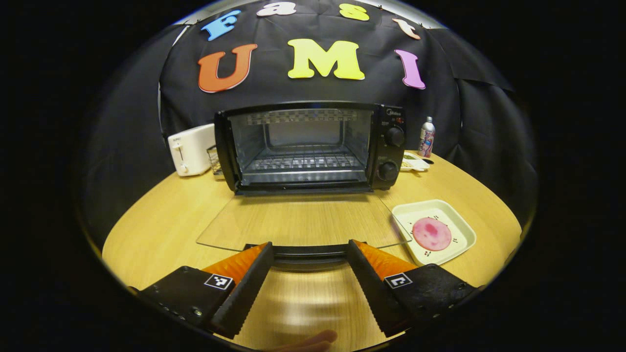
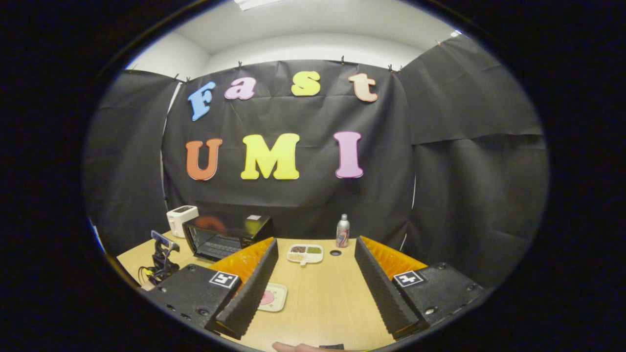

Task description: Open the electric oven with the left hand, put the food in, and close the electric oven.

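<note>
The electric oven point(image 1: 309, 146) sits at the far side of the wooden table point(image 1: 161, 215), and its door is open. The glass door point(image 1: 301, 222) lies flat, pointing toward the near side, and you can see the table through it. The dark handle point(image 1: 309, 252) runs along the door's near edge. Inside the oven there is a wire rack point(image 1: 303, 161). Two round knobs point(image 1: 393, 137) are on the oven's right side.

The left gripper point(image 1: 309, 252) is right at the handle. Its two fingers point(image 1: 249, 274) are wide apart, one at each end of the handle, and they do not squeeze it. It is hard to say if they touch it.

The food point(image 1: 432, 233) is a round pink slice. It lies on a pale square plate point(image 1: 457, 222) on the table, just to the right of the open door.

A white toaster point(image 1: 190, 149) stands left of the oven. A small can point(image 1: 426, 137) stands far back on the right, with a little white tray point(image 1: 415, 162) near it.

In the right gripper view, the right gripper point(image 2: 315, 264) is held up above the table, well back from the oven point(image 2: 227, 237). Its fingers are wide apart too, and they hold nothing. The plate point(image 2: 276, 298) with the food point(image 2: 266, 297) peeks out beside one finger. A tray with little food sections point(image 2: 305, 253) and the can point(image 2: 343, 231) are farther back.
</note>
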The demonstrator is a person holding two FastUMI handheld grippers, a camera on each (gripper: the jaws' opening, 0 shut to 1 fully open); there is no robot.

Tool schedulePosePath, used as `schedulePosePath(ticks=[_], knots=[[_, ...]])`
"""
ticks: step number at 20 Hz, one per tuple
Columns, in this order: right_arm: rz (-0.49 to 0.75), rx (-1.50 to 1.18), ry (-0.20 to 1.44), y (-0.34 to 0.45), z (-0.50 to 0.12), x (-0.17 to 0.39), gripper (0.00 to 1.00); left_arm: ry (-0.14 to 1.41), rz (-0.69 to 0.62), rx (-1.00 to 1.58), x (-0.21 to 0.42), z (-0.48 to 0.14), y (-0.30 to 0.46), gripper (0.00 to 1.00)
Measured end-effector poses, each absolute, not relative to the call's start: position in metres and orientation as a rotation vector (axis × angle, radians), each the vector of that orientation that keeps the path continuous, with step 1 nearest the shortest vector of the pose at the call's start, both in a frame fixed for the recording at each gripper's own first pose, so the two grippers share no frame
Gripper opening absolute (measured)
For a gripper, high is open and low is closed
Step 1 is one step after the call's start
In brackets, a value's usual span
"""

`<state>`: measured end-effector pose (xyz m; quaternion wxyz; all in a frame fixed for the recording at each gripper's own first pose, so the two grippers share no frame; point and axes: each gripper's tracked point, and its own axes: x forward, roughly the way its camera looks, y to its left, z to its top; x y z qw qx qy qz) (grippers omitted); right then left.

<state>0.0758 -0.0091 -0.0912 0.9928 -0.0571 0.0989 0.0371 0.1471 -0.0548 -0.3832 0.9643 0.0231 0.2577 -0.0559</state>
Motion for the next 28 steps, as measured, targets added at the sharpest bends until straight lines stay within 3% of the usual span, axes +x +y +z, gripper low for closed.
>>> schedulePosePath(ticks=[3, 7, 16, 22, 28], knots=[[0.023, -0.156, 0.226, -0.017, -0.102, 0.089, 0.96, 0.444, -0.119, 0.041, 0.139, -0.345, -0.055, 0.97], [0.064, -0.192, 0.331, -0.003, -0.128, 0.109, 0.96, 0.315, -0.118, 0.015, 0.119, -0.269, -0.055, 0.96], [0.128, -0.118, 0.786, 0.019, -0.233, 0.143, 1.00, 0.060, -0.083, -0.020, 0.063, -0.118, -0.031, 0.96], [0.131, -0.013, 1.035, 0.022, -0.300, 0.159, 1.00, -0.048, -0.106, -0.050, 0.011, -0.073, -0.024, 0.95], [0.112, 0.081, 1.236, 0.027, -0.384, 0.181, 0.81, -0.046, -0.131, -0.060, -0.003, -0.080, -0.023, 0.95]])
